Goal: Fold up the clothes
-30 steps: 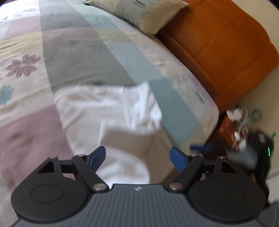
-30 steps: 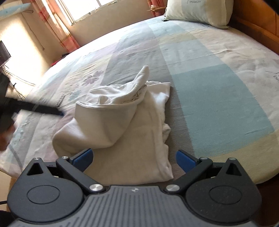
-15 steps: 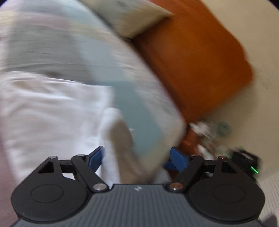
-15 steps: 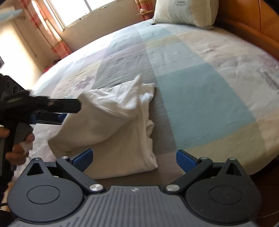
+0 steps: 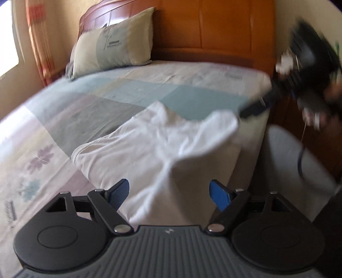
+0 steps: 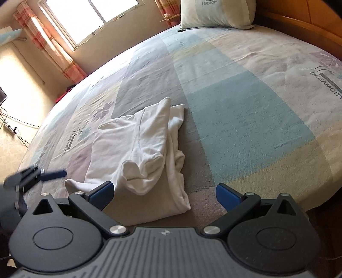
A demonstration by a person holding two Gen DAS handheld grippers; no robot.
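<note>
DREAMCITY — bedspread (image 6: 325, 80), pillow (image 6: 210, 2)

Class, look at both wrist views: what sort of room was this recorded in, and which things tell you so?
Most likely a home bedroom. A wide bed with a patchwork sheet fills the view, a pillow leans at a wooden headboard, and curtains frame a window.

Ahead of my right tool I see the bed (image 6: 245, 119) filling most of the view, its cover patched in blue, grey, cream and lilac with printed flowers. At the far end, straight ahead, a pale pillow (image 6: 215, 12) rests against the orange wooden headboard (image 6: 299, 23), which runs off to the right. Far off to the left there is a bright window (image 6: 94, 19) with a red-checked curtain (image 6: 53, 47) beside it. Low on the far left, cables and a power strip (image 6: 9, 128) hang against the wall.
</note>
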